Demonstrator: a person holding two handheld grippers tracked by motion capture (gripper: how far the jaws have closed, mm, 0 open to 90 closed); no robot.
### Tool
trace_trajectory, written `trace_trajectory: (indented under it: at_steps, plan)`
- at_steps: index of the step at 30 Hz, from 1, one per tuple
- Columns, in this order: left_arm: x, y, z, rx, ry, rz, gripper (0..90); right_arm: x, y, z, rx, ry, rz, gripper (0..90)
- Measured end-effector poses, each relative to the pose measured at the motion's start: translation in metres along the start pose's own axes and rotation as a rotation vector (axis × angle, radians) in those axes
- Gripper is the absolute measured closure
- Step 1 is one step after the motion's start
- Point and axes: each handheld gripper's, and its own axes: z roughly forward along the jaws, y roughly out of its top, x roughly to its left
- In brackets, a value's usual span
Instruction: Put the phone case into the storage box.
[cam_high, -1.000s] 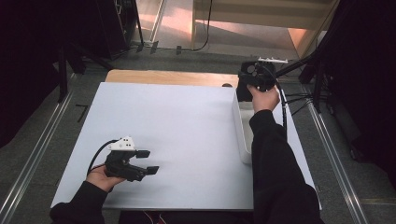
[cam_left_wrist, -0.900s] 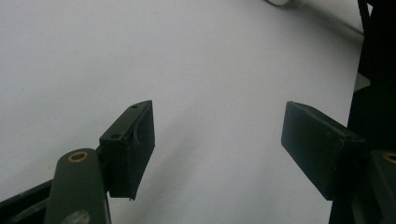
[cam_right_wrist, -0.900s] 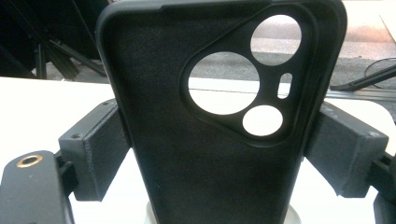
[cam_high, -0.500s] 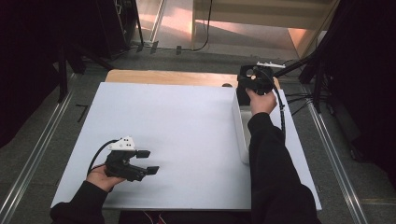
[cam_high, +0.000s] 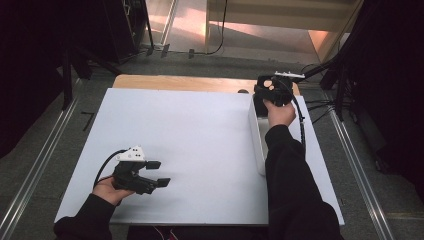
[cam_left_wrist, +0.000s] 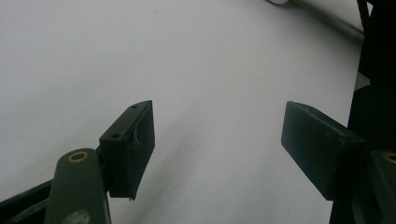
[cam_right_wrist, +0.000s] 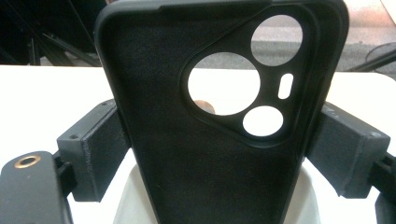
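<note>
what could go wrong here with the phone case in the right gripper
The right gripper clamps the black phone case only by its side edges, so the soft case could flex and slip out. It hangs over the white bin, whose rim it might catch when moved. The left gripper stands open, far off, too distant to steady it.

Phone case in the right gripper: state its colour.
Black, clearest in the right gripper view: phone case.

left hand-held gripper (cam_high: 159, 173) agape, right hand-held gripper (cam_right_wrist: 219, 140) clamped
</note>
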Motion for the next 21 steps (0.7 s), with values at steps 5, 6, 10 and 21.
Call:
trace_trajectory:
  at_steps: [5,6,10,21]
  plan:
    - [0.0000,0.0001,-0.0001,0.002,0.001,-0.001,25.8,0.0030,-0.0011,0.0005,0.007,-0.007,-0.015,10.7]
    - [0.0000,0.0001,0.0000,0.001,0.001,-0.001,25.7,0.0035,-0.0016,0.0008,0.012,-0.010,-0.016,10.6]
    - [-0.0001,0.0000,0.0001,0.001,0.002,-0.004,25.8,0.0045,-0.0041,0.0020,0.023,-0.011,-0.014,10.4]
    - [0.0002,0.0001,-0.0002,0.002,0.001,-0.001,25.8,0.0046,-0.0035,0.0025,0.028,-0.008,-0.015,9.4]
